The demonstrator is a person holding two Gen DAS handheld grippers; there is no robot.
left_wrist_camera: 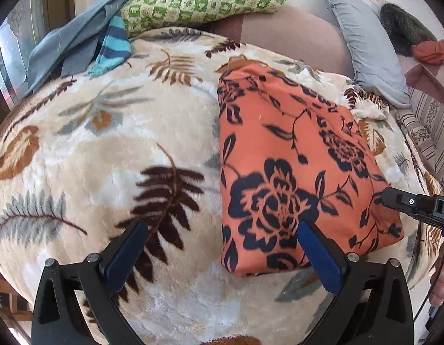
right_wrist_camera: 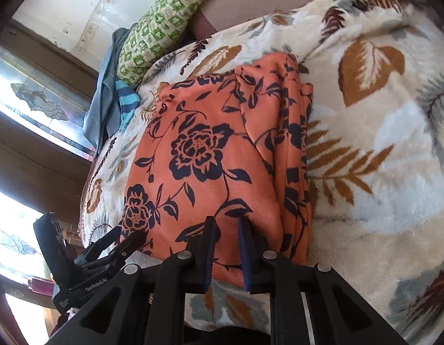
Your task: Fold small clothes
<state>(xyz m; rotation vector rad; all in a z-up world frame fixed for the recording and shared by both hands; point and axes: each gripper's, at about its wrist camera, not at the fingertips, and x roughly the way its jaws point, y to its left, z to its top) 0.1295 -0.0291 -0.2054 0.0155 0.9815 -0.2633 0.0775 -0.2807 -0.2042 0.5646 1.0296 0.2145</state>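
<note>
Right wrist: orange garment (right_wrist_camera: 222, 155) between narrowed fingers (right_wrist_camera: 208, 247).

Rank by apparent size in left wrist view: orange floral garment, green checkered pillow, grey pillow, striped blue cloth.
1. orange floral garment, though nearest the camera
2. green checkered pillow and grey pillow: too alike to rank
3. striped blue cloth

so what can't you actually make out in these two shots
- Orange floral garment: what kind of clothing it is stays unclear; it is already folded over itself in both views.
- Right claw: in the right wrist view its nearly closed fingers sit over the garment's near edge, but whether fabric is pinched is hidden.
- Right claw in the left wrist view: cut off by the right frame edge.
- Grey-blue and striped clothes: bunched beside the green pillow, shapes unreadable.
</note>
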